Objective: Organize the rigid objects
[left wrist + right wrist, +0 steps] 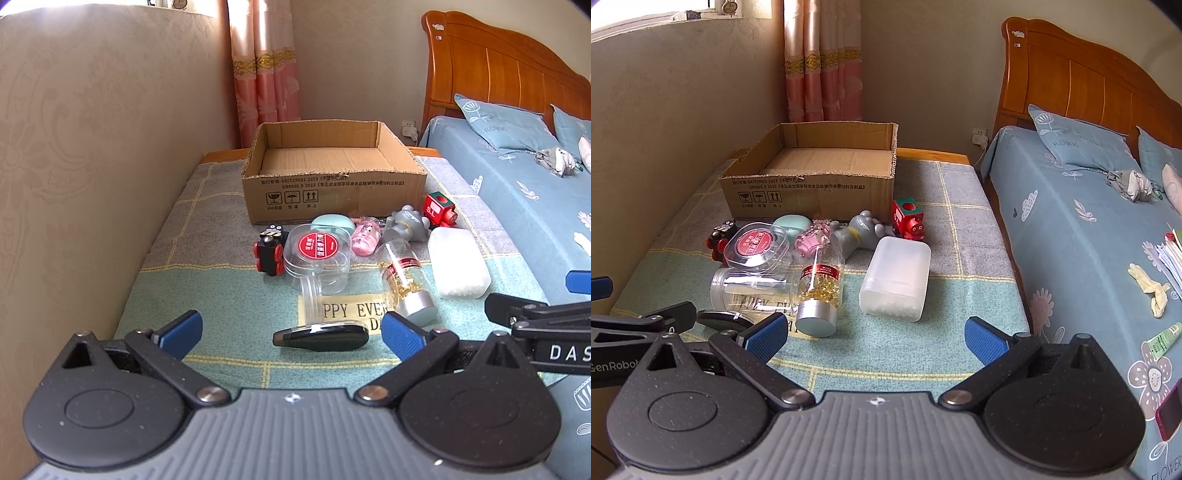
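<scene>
Cardboard, brown and cut low, the open box (332,177) sits at twelve o'clock on the checked blanket (207,280), and nothing lies in it that I can see, so my guess is the sorting has not begun. Just in front of its near wall lies the clutter: a black toy train (269,250) at the eleven o'clock end, a clear tub with a red label (318,254), a mint-green case (330,222) partly hidden behind it, a pink figure (365,238), a grey figurine (404,223) and a red toy engine (439,209) off towards one o'clock. Nearer lie an empty clear jar (312,299) on its side, a capsule bottle (410,284) with a silver cap, a frosted white box (458,262) and, nearest, a dark glossy oval gadget (321,336).

Both claws are spread wide and grasping nothing: the left gripper (291,328) hovers with the dark gadget just beyond its fingertips, the right gripper (875,334) faces bare blanket short of the white box.

Next, I would judge, one claw must drop over a single piece, clench, and carry it up to twelve o'clock. Round, smooth plastic may roll or slip.
</scene>
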A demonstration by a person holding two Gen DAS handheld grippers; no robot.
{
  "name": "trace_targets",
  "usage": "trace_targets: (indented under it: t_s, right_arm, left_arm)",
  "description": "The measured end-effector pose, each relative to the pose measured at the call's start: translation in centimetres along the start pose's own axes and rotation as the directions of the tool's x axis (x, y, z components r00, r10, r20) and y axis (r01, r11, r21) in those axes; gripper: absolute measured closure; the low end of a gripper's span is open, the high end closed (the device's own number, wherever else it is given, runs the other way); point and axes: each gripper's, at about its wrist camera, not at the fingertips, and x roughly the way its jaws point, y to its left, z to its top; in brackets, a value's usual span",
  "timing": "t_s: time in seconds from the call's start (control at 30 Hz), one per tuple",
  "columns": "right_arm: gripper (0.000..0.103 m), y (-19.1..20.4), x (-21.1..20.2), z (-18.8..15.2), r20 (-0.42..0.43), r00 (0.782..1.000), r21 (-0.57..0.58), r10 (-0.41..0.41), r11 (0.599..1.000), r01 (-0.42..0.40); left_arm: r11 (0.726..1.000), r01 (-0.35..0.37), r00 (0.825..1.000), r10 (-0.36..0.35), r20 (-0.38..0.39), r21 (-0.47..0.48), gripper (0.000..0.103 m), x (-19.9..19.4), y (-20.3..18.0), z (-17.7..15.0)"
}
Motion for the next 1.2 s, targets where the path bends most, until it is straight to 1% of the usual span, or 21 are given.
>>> trace_targets:
  t_s: [0.33,0.57,0.77,0.87,1.0,1.07,1.1,1.2]
  right_arm:
    - [0.000,-0.1,0.3,0.1,0.009,1.000,-0.016,0.007,1.000,-0.007]
    - [0.000,-0.5,0.8,0.1,0.024,0.999,-0.033,0.023,0.999,-0.022]
    - [0.000,-1.0,1.5,-0.1,0.052,0.996,-0.055,0.075,0.996,-0.072]
    - [0.000,-1.5,2.2,-0.4,0.043,0.996,-0.063,0.075,0.995,-0.072]
    - [0.000,-2.4,3.6,-0.8,0.007,0.998,-0.048,0.062,0.997,-0.062]
    - [0.000,-2.9,4.2,-1.0,-0.008,0.998,-0.034,0.063,0.997,-0.064]
    - [0.000,-3.2,4.5,-1.0,-0.015,0.998,-0.027,0.064,0.998,-0.065]
    - [0.000,-3.8,5.1,-1.2,-0.028,0.998,-0.005,0.057,0.998,-0.058]
  left_arm:
    - [1.000,0.003,1.000,-0.003,0.007,0.020,0.001,0.3,-0.3,0.1]
    - [0.997,0.055,0.998,-0.055,0.005,0.053,0.001,0.9,-0.2,0.0]
    - [0.987,0.107,0.993,-0.111,0.028,0.121,0.001,2.5,-0.4,-0.2]
    - [0.978,0.142,0.990,-0.144,0.002,0.155,0.001,3.9,-0.6,-0.5]
    - [0.972,0.169,0.986,-0.168,-0.020,0.162,0.001,5.5,-0.9,-0.7]
    - [0.968,0.188,0.982,-0.187,-0.019,0.165,0.001,6.0,-1.2,-0.5]
    - [0.967,0.193,0.981,-0.191,-0.027,0.168,0.001,6.4,-1.3,-0.3]
    - [0.966,0.181,0.983,-0.175,-0.051,0.182,0.001,7.3,-1.8,-0.2]
